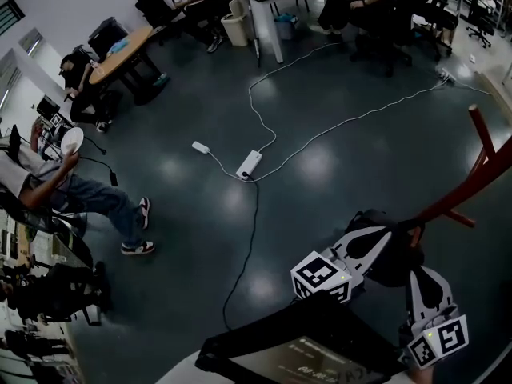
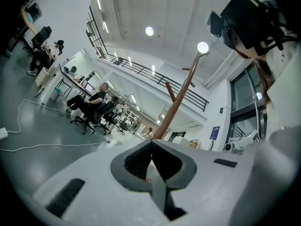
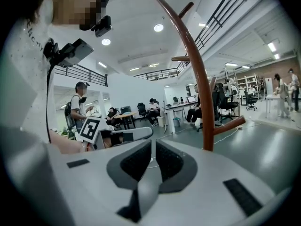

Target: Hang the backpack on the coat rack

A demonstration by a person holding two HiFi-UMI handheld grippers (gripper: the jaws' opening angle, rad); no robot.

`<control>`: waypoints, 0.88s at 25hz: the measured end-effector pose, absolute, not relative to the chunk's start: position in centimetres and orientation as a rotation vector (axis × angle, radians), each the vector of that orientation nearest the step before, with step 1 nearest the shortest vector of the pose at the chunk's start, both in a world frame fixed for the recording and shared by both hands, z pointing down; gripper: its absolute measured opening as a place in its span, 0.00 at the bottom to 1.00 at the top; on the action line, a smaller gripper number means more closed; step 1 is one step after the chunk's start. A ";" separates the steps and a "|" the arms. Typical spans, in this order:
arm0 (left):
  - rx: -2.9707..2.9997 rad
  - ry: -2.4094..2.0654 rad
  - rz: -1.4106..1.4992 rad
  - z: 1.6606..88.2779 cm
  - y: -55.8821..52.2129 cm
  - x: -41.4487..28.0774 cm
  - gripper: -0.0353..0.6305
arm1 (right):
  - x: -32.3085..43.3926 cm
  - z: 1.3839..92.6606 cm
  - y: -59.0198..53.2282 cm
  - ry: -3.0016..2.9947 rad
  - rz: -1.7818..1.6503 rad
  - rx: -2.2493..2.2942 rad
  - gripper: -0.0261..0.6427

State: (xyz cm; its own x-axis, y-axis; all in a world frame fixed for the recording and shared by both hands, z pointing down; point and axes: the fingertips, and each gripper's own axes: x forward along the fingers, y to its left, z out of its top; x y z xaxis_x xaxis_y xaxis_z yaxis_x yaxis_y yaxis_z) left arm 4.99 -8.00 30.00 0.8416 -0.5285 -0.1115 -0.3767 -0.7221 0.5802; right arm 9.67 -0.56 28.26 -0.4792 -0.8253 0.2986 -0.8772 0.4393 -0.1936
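Head view, looking steeply down: the left gripper (image 1: 378, 241) and the right gripper (image 1: 418, 277) sit side by side, both angled upward. Left fingers (image 2: 136, 161) are closed, the dark ribbed pads meeting at the tips with nothing between them. Right fingers (image 3: 171, 161) are together but for a thin slit that shows pale floor; nothing is held. The left gripper's marker cube (image 3: 89, 129) shows just left of the right fingers. A black rounded fabric backpack (image 1: 390, 264) is seen only from the head view. It lies between the two pairs of fingers, under the left ones and just ahead of the right ones. It is too dark to make out straps or any contact. A red-brown curved wooden coat rack (image 1: 464, 194) slants in from the right, beyond both pairs of fingers. Its low end meets the backpack's top edge just past the left fingertips; I cannot tell whether the backpack hangs on it. In the left gripper view the pole (image 2: 176, 105) rises straight beyond the fingertips, with short pegs near its top. In the right gripper view it (image 3: 200, 79) stands just right of the fingers and arches over them. A white power strip with trailing cable (image 1: 249, 165) lies on the dark grey glossy floor (image 1: 336, 86), well ahead and left of the left fingers. A seated person in jeans (image 1: 88, 190) is far off to the left.
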 end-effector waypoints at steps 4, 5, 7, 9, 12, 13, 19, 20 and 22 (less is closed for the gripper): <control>2.465 -0.660 -0.365 30.5 -8.2 4.9 0.07 | 9.5 28.9 -0.7 -2.526 0.483 1.509 0.10; 2.465 -0.658 -0.366 30.5 -8.2 4.9 0.07 | 9.4 28.8 -0.8 -2.524 0.483 1.510 0.10; 2.463 -0.652 -0.370 30.4 -8.2 4.8 0.07 | 9.2 28.8 -0.8 -2.514 0.481 1.513 0.10; 2.461 -0.647 -0.376 30.3 -8.3 4.9 0.07 | 9.1 28.6 -0.9 -2.501 0.474 1.517 0.09; 2.462 -0.637 -0.381 30.2 -8.5 5.0 0.07 | 9.1 28.4 -0.8 -2.488 0.448 1.523 0.09; 2.464 -0.632 -0.383 30.1 -8.5 5.1 0.07 | 9.2 28.2 -0.8 -2.483 0.437 1.524 0.09; 2.472 -0.614 -0.395 29.6 -8.7 5.3 0.07 | 9.2 28.2 -0.7 -2.460 0.433 1.529 0.08; 2.473 -0.613 -0.395 29.6 -8.7 5.4 0.07 | 9.2 28.3 -0.7 -2.458 0.436 1.528 0.08; 2.473 -0.612 -0.397 29.6 -8.6 5.4 0.07 | 9.1 28.5 -0.6 -2.454 0.441 1.524 0.08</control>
